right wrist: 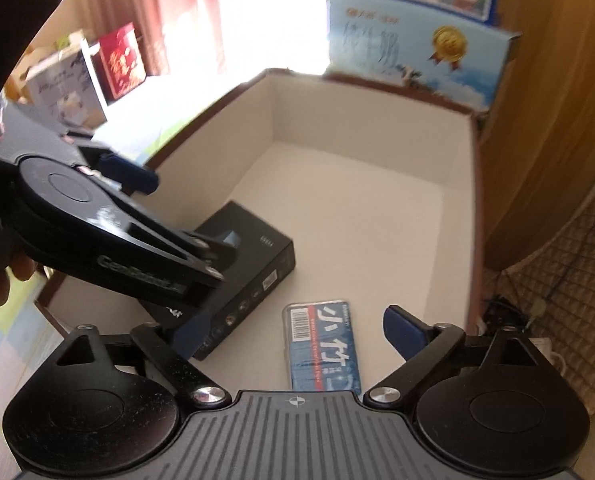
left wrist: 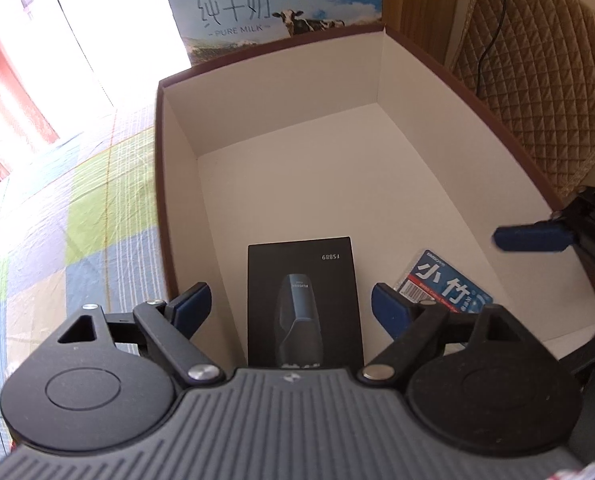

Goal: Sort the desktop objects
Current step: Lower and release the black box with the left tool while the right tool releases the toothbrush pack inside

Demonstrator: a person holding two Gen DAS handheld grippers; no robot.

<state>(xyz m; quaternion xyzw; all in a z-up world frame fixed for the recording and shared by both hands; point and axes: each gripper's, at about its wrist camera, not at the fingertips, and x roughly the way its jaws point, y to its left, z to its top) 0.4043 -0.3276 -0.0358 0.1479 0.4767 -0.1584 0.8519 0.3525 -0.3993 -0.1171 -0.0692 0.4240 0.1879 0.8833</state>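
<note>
White cardboard lines the inside of the brown-rimmed storage box (left wrist: 381, 80) that both of my claws hang over. My left claw (left wrist: 291, 306) is spread wide with nothing between its blue pads (left wrist: 193, 304). Directly ahead of it and below, between the two fingers, a black shaver box (left wrist: 303, 300) marked FS889 lies flat on the box floor, near the closest wall. Just to the right of that, past my right-hand pad, a blue tissue pack (left wrist: 445, 284) with white characters and a barcode rests on the same floor, apart from the shaver box.

My right claw (right wrist: 297, 330) is also spread, gripping nothing. The tissue pack (right wrist: 321, 344) lies lengthwise right under it, between the fingers and close to my palm plate. To the left of this claw sits the shaver box (right wrist: 253, 272), angled, with my left claw (right wrist: 169, 248) above its near end; whether that claw touches the box I cannot tell from here.

Beyond the far wall of the storage box stands a blue milk carton case (left wrist: 273, 4) printed PURE MILK with a cow. To the left of the storage box, a checked green, blue and white cloth (left wrist: 77, 216) covers the surface. On my right, a quilted tan cushion (left wrist: 537, 80) leans nearby.
</note>
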